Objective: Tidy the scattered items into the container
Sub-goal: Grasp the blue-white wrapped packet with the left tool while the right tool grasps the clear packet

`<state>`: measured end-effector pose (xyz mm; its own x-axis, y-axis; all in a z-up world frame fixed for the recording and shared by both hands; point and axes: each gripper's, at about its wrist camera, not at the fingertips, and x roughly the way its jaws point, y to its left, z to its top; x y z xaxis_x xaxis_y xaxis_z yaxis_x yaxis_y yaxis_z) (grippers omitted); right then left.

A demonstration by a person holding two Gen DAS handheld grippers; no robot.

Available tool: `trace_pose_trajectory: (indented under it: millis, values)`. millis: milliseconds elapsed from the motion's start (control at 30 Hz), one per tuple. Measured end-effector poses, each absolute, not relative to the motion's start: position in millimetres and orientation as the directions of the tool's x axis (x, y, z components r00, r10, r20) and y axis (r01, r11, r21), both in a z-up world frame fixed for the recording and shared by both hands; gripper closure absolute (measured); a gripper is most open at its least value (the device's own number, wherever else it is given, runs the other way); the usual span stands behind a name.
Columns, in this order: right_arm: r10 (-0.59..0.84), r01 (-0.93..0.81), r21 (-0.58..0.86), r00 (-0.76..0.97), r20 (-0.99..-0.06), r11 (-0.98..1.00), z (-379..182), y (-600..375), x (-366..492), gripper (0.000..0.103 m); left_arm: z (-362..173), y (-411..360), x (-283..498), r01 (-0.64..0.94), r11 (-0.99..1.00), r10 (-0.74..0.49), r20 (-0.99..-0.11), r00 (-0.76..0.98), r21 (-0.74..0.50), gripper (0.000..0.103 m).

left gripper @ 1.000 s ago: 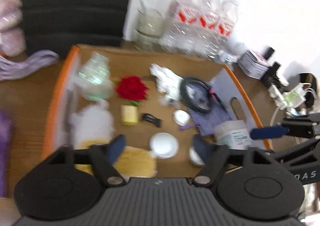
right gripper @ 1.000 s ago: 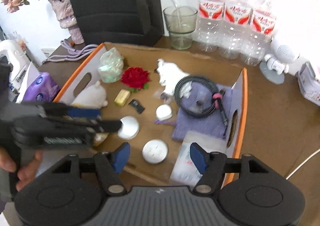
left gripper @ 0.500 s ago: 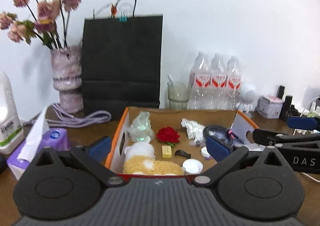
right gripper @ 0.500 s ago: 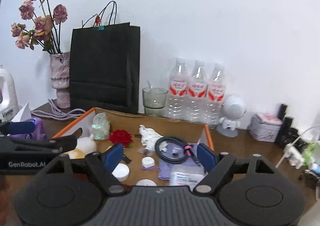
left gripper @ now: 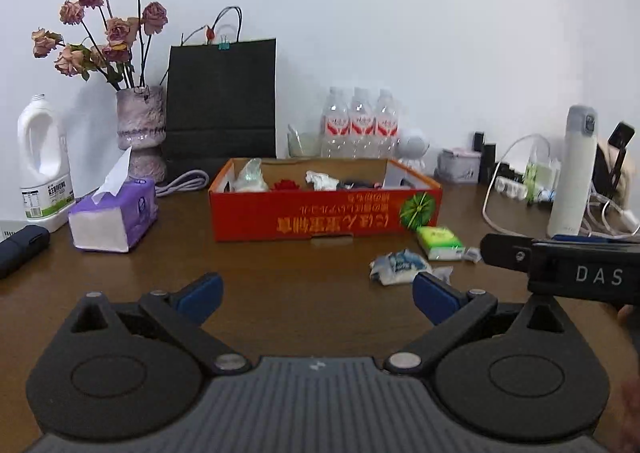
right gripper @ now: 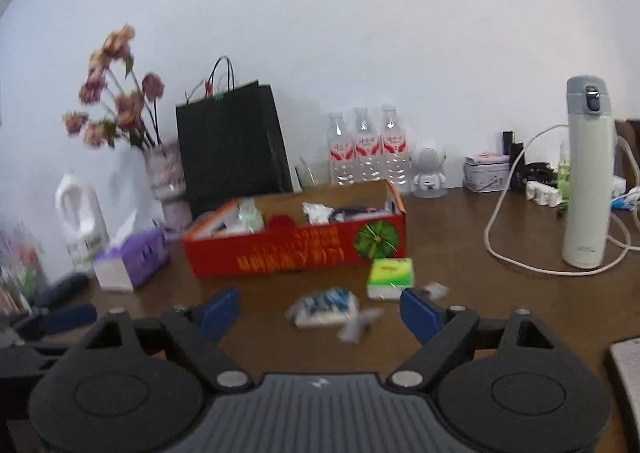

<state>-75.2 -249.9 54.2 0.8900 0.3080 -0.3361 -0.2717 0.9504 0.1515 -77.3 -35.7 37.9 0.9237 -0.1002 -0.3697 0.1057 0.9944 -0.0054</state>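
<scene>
The left gripper [left gripper: 316, 293] and the right gripper [right gripper: 320, 311] both hang low over the brown table [left gripper: 280, 285] with their blue fingers wide apart and nothing between them. Just past them lie a blue-and-white packet [left gripper: 398, 263] and a green pack [left gripper: 440, 241], both still out on the table near the front of the box [left gripper: 326, 209]. The red box stands farther back with a red flower [left gripper: 285, 185] and other small things inside, and behind it are a black bag [left gripper: 222, 101] and three bottles [left gripper: 360, 127] by the wall.

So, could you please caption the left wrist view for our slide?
Open left claw faces red cardboard box; two tissue packs lie outside.
</scene>
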Motion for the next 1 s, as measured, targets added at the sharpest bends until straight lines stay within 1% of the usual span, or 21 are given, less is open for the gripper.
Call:
trace_pose_trajectory:
  millis: [67,100,133,233,300,367,400,433,467,533,567,633,700,733,767,833,933,1000]
  values:
    - [0.301,-0.26,0.16,0.885,-0.355,0.952,53.0,-252.4,-69.9,0.017,38.4,-34.9,-69.3,0.097,0.995,-0.097,-0.383,0.919,-0.02,0.0]
    - [0.306,-0.26,0.171,0.879,-0.365,0.95,53.1,-254.2,-64.9,0.019,38.3,-33.6,-65.2,0.093,0.995,-0.097,-0.389,0.916,-0.028,0.0]
    - [0.308,-0.262,0.167,0.873,-0.38,0.95,53.4,-254.2,-58.8,0.023,37.4,-31.9,-62.2,0.091,0.995,-0.098,-0.393,0.914,-0.036,0.0]
    - [0.29,-0.282,0.085,0.852,-0.437,0.956,46.9,-246.9,-39.8,0.029,31.3,-28.2,-52.3,0.078,0.996,-0.089,-0.421,0.903,-0.044,0.0]
    - [0.274,-0.287,0.053,0.824,-0.496,0.957,38.5,-241.7,-18.3,0.039,29.4,-28.0,-39.3,0.086,0.996,-0.095,-0.435,0.896,-0.04,0.001]
    - [0.266,-0.289,0.048,0.788,-0.556,0.956,28.7,-234.8,5.1,0.055,29.9,-28.3,-24.6,0.109,0.993,-0.119,-0.446,0.887,-0.05,0.004]
    - [0.263,-0.294,0.045,0.767,-0.586,0.955,23.3,-230.2,17.6,0.057,30.6,-28.3,-16.0,0.119,0.991,-0.131,-0.455,0.881,-0.055,0.005]
    - [0.257,-0.299,0.034,0.751,-0.609,0.954,18.5,-225.1,28.6,0.063,31.3,-28.5,-8.1,0.13,0.99,-0.141,-0.463,0.875,-0.057,0.005]
    - [0.247,-0.3,0.019,0.746,-0.619,0.954,14.8,-221.3,36.4,0.066,31.9,-29.1,-1.6,0.142,0.988,-0.15,-0.467,0.872,-0.051,0.007]
    - [0.236,-0.297,0.007,0.744,-0.625,0.955,10.0,-218.3,46.2,0.066,32.7,-33.0,10.1,0.18,0.983,-0.169,-0.466,0.869,-0.021,0.011]
    - [0.243,-0.299,0.016,0.74,-0.627,0.954,8.7,-219.0,49.5,0.074,32.3,-36.2,15.2,0.203,0.979,-0.183,-0.465,0.866,-0.007,0.013]
    - [0.241,-0.305,0.004,0.742,-0.626,0.952,7.8,-220.3,52.1,0.084,29.5,-43.6,26.9,0.272,0.962,-0.239,-0.469,0.85,0.002,0.016]
    - [0.238,-0.304,0.001,0.743,-0.625,0.953,7.3,-225.2,53.7,0.085,22.8,-52.4,43.3,0.354,0.935,-0.308,-0.488,0.816,0.001,0.016]
    - [0.243,-0.302,0.011,0.742,-0.625,0.953,7.5,-228.4,55.0,0.085,17.7,-58.2,54.4,0.401,0.916,-0.34,-0.516,0.786,0.007,0.016]
    - [0.243,-0.299,0.017,0.742,-0.625,0.954,8.1,-231.1,56.4,0.085,12.5,-64.3,65.1,0.431,0.902,-0.354,-0.551,0.756,0.012,0.018]
    - [0.243,-0.295,0.022,0.742,-0.625,0.955,8.3,-235.4,58.1,0.085,4.6,-71.5,82.0,0.431,0.902,-0.352,-0.6,0.718,-0.013,0.019]
    - [0.252,-0.293,0.037,0.743,-0.62,0.955,7.4,-240.5,58.5,0.085,-1.8,-77.0,98.4,0.44,0.894,-0.39,-0.619,0.681,-0.08,0.026]
    - [0.249,-0.285,0.041,0.748,-0.616,0.958,6.9,-243.2,58.7,0.085,-5.6,-82.2,104.7,0.454,0.889,-0.389,-0.623,0.678,-0.061,0.036]
